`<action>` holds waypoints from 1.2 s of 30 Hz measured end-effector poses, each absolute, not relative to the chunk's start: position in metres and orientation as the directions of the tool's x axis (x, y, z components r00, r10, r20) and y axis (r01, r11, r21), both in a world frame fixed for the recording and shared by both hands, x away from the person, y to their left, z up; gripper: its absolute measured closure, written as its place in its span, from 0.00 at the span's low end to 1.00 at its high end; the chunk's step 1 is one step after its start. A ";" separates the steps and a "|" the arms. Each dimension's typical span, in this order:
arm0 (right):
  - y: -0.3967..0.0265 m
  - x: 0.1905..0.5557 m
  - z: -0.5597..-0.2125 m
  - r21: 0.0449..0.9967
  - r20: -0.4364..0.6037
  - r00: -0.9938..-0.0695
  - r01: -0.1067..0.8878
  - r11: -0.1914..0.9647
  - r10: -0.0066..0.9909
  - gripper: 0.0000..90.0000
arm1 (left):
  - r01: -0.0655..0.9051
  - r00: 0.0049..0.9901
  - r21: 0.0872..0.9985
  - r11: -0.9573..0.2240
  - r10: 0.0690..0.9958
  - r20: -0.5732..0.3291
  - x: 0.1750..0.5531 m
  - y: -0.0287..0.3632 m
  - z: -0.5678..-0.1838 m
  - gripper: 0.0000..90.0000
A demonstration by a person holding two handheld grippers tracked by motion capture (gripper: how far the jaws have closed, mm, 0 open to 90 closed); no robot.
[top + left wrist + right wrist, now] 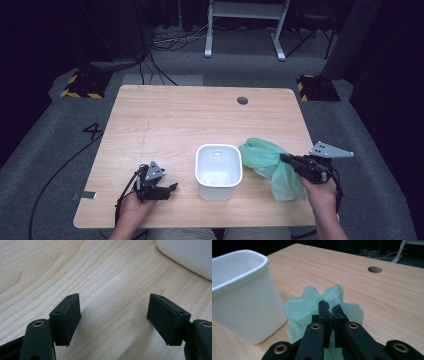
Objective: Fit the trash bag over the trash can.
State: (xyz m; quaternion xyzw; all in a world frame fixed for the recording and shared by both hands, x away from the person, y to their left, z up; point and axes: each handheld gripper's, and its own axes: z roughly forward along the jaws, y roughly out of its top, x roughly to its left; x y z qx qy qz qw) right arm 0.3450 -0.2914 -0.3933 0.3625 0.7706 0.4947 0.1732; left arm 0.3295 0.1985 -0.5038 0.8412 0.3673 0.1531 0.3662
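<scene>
The right gripper (pixel 331 308) is squeezing one thin green plastic bag (pixel 307 305), with its two black jaws pressed tight together on the bag. The bag is puffing out in front of the jaws and hanging down under them. In the high view the right gripper (pixel 286 159) is holding the bag (pixel 267 161) just beside the one white bin (pixel 218 171), and part of the bag is drooping toward the table (pixel 175 115). It is hard to tell if the bottom of the bag is touching the wood.

From the right gripper, the white bin (pixel 239 292) is standing close on one side, upright, with its top open. Its far side is getting cut off at the edge of that view. Farther ahead of the jaws one round hole (pixel 374 269) is showing in the table top.

The left gripper (pixel 113 315) is sitting with its two jaws wide apart and nothing between them, just bare wood. One corner of the white bin (pixel 190 255) is peeking in ahead of it. In the high view the left gripper (pixel 172 187) is resting low on the table, near the bin.

On the grey floor beside the table one mark is reading "4" (pixel 92 131). The dark room behind is too dim to make out
</scene>
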 end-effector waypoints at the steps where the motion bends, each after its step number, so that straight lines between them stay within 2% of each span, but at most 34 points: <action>1: -0.291 0.344 -0.391 0.892 0.093 -0.679 0.382 0.241 0.728 0.99 | 0.506 0.683 0.729 -0.462 0.730 -0.011 0.330 0.199 -0.504 0.30; 12: -0.292 0.337 -0.370 0.926 0.071 -0.688 0.314 0.209 0.722 0.99 | 0.506 0.684 0.728 -0.463 0.730 -0.011 0.329 0.199 -0.504 0.30; 36: -0.281 0.316 -0.311 0.948 0.004 -0.721 0.224 0.228 0.693 0.99 | 0.501 0.687 0.729 -0.466 0.727 -0.008 0.329 0.199 -0.504 0.30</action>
